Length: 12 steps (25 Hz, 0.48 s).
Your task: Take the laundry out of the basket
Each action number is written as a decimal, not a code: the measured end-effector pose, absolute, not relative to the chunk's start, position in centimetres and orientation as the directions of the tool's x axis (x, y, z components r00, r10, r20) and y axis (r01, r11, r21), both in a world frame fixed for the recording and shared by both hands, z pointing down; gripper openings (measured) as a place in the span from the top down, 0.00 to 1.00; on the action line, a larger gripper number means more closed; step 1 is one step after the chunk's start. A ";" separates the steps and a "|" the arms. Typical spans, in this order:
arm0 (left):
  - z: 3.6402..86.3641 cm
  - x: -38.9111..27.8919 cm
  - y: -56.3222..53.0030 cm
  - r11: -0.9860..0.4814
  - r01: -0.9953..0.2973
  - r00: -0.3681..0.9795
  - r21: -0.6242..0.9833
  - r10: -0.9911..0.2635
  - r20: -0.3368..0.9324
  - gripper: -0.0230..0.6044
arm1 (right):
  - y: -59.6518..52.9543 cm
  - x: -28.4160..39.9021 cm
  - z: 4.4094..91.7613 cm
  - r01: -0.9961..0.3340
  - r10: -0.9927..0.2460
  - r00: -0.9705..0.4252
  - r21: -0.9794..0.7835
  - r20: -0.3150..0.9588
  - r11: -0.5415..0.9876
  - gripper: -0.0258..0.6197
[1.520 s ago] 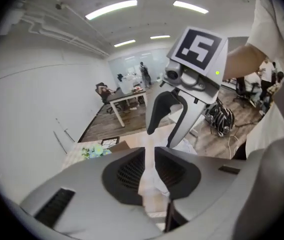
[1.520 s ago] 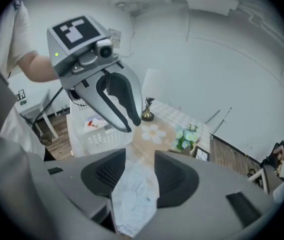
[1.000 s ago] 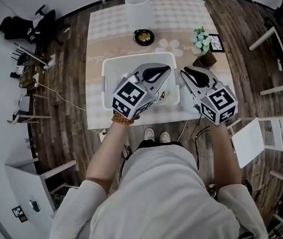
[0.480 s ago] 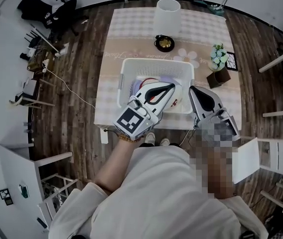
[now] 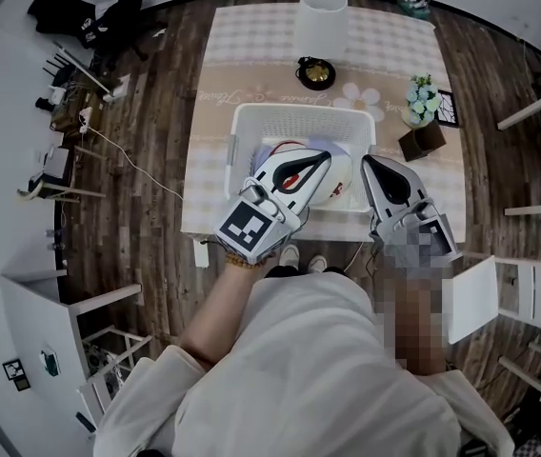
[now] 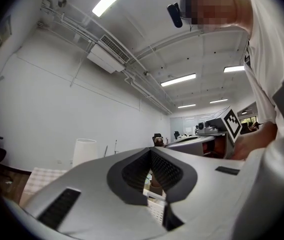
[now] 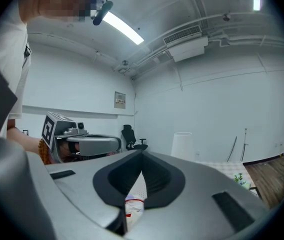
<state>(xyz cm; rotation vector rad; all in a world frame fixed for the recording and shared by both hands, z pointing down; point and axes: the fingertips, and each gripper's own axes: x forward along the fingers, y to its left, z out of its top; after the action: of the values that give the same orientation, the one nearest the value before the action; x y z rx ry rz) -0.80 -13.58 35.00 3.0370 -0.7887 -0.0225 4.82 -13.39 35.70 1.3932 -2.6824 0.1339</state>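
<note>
Laundry (image 5: 272,150) in basket (image 5: 294,110), beneath left tool (image 5: 325,157); right tool (image 5: 366,161) over basket's right edge; both tools closed, empty.

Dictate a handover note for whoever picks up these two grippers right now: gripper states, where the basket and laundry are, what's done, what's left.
Left gripper: shut and empty, held over the white plastic laundry basket.
Right gripper: shut and empty, beside the basket's right rim.
The basket stands on the checked-cloth table; the white, red and lavender laundry lies inside it.
Done: nothing is out of the basket yet, as far as the views show.
Left: open a gripper, reach in, grip a piece and lift it out, then the rest.
</note>
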 end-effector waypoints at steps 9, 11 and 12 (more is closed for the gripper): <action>35.8 -5.7 -13.9 -0.815 -0.579 0.815 0.032 -0.577 0.043 0.92 | -14.4 -0.9 36.7 -0.748 -0.735 -0.660 -0.044 0.152 0.662 0.97; 36.1 -6.6 -14.2 -0.806 -0.591 0.806 0.019 -0.590 0.047 0.92 | -14.6 -1.4 37.4 -0.738 -0.722 -0.668 -0.035 0.180 0.674 0.97; 36.4 -6.8 -14.3 -0.806 -0.591 0.805 0.008 -0.590 0.061 0.92 | -14.7 -1.6 37.8 -0.731 -0.713 -0.672 -0.028 0.200 0.682 0.97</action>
<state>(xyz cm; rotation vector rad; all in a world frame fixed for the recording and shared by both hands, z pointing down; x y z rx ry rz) -6.85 -14.33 36.38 2.9593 -0.9686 0.0869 -1.64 -14.67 37.84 1.1785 -2.7199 0.1573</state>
